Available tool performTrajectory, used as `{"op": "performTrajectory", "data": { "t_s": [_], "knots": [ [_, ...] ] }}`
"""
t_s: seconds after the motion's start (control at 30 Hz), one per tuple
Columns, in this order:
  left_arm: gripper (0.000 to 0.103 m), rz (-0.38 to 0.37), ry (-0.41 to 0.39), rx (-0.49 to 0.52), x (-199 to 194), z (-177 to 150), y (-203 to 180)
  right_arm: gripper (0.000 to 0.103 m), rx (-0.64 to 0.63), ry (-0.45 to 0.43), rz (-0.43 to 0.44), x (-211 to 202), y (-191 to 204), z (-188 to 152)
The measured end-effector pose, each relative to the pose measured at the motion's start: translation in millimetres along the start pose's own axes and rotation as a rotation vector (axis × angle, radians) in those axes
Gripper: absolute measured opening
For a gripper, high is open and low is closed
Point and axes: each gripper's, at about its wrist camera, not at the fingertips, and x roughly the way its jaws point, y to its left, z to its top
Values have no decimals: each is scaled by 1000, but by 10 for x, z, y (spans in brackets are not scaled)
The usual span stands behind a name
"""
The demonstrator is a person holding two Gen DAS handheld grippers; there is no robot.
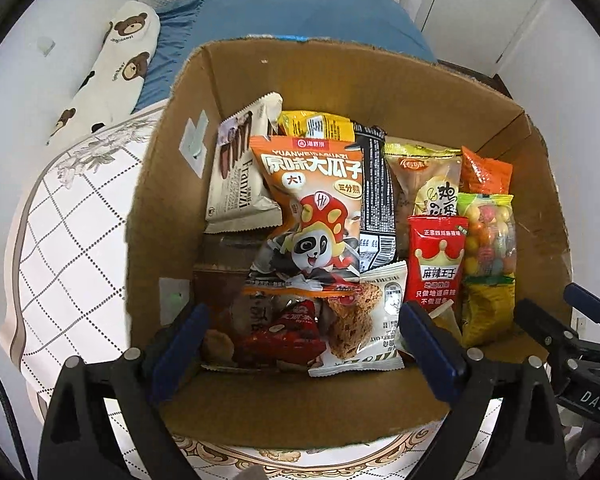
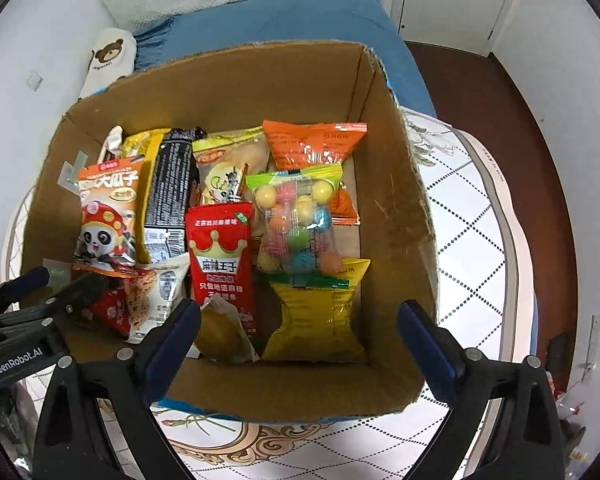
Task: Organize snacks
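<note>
Snacks [image 1: 306, 216] fill the cardboard box [image 1: 300, 408] just beyond both wide, empty claws, left claw [image 1: 304, 344] and right claw [image 2: 300, 340].

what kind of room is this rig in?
Most likely a bedroom: the cardboard box of snacks sits on a quilted mattress, with a blue blanket and a bear-print pillow behind it. Both grippers hover open.

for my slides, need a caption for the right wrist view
Open right gripper above a cardboard box packed with snack packets, left gripper at the frame's left.
</note>
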Motion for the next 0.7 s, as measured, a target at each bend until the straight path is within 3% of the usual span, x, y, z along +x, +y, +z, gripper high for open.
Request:
{"op": "performTrajectory", "data": {
  "t_s": [0.3,0.7],
  "knots": [
    [98,7,-111,-18,-468,-273,-3,101,-24,-115,-12,-480,30,-198],
    [98,40,-302,7,-1358,-876,-98,102,-37,-262,33,-1313,18,-817]
  ]
}}
